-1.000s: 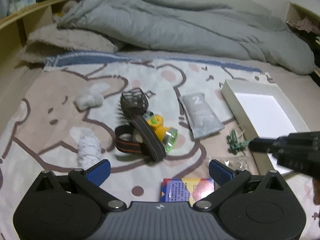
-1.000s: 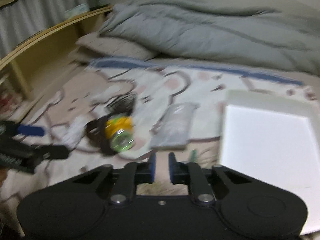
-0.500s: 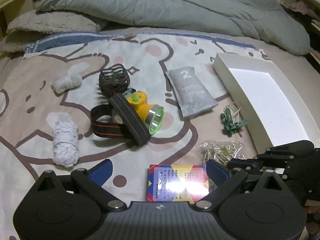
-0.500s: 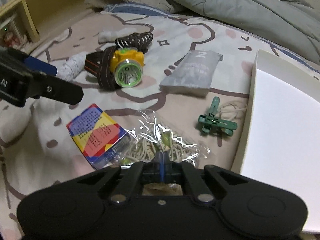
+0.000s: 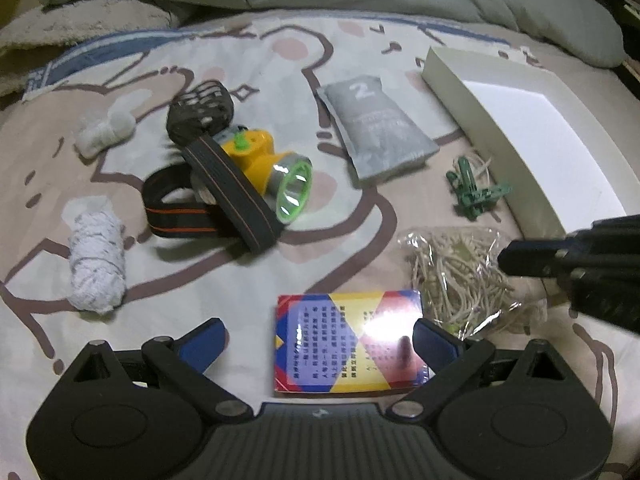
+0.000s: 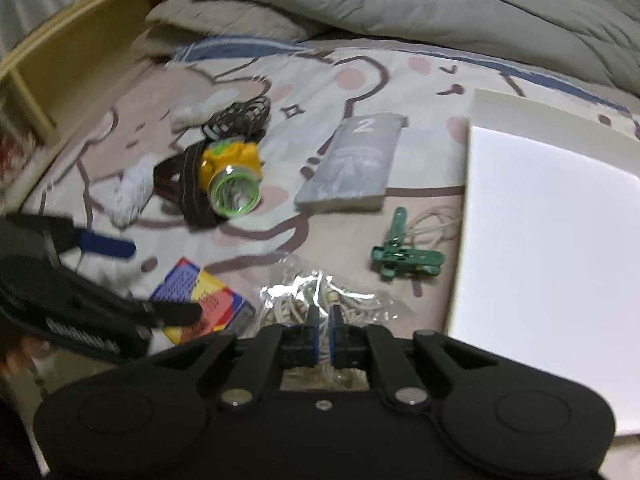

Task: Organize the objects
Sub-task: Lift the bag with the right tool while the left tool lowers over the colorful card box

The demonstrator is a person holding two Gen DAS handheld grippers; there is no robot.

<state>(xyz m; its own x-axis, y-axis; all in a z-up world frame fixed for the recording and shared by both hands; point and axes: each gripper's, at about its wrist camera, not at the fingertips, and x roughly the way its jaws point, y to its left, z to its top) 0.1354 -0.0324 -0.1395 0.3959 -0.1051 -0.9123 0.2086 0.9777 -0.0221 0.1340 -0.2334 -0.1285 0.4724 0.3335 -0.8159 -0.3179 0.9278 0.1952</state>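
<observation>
- The white tray (image 6: 560,240) runs off the right wrist picture's right edge.
- The right gripper (image 6: 324,330) hides part of the rubber-band bag (image 6: 320,300).

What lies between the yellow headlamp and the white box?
In the left wrist view, the grey pouch marked 2 and the green clips lie between the yellow headlamp and the white box.

Left gripper (image 5: 318,336): black body, blue fingers (image 5: 202,340), silver screws.

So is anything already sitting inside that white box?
No, the white box shows only its bare white bottom, while the headlamp, the green clip and the rest lie on the blanket beside it.
</observation>
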